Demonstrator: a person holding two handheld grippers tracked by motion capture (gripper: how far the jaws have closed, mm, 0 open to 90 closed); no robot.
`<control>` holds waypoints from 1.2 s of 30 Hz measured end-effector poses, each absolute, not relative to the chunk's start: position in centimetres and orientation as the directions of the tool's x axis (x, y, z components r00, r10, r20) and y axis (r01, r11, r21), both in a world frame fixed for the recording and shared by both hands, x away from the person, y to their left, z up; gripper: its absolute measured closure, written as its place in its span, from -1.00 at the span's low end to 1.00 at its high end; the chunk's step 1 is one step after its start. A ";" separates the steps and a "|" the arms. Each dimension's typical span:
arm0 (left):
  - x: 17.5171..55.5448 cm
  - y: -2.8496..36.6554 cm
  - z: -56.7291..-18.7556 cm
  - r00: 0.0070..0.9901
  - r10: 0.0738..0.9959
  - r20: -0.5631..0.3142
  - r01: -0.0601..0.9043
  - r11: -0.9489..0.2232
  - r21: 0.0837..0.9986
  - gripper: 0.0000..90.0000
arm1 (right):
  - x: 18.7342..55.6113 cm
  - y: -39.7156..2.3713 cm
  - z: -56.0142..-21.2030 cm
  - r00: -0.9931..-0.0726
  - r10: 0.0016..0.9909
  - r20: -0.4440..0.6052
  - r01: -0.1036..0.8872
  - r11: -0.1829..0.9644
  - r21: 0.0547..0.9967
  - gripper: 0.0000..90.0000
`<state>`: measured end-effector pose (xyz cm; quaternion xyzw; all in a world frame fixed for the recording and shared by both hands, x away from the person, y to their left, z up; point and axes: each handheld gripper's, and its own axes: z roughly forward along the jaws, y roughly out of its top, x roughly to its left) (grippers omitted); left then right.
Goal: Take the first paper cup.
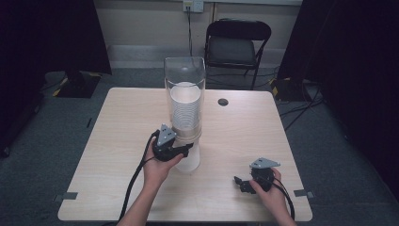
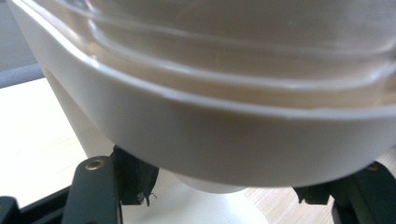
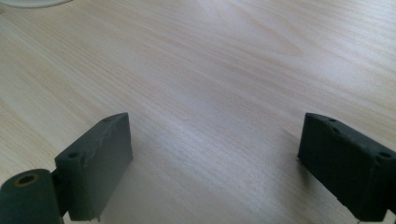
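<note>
Left gripper (image 1: 188,149) has its jaws pinched on the white cup (image 1: 189,157) poking out below the clear dispenser tube (image 1: 184,96), mid-table. Right gripper (image 1: 241,182) sits low at the near right, well apart, jaws spread wide over bare table (image 1: 117,141).

Both grippers black w/ grey triangular top plates: left gripper (image 1: 188,149), right gripper (image 1: 238,182). Black cables trail back; brass screw beside jaw. Forearms bare, no sleeves.
</note>
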<state>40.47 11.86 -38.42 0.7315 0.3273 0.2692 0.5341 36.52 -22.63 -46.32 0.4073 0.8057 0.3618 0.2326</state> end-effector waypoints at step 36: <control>39.9 11.3 -38.9 0.615 0.779 0.125 0.151 -0.271 0.950 -0.19 | 36.5 -22.6 -46.3 -0.560 0.825 -0.081 0.488 0.407 0.772 -0.80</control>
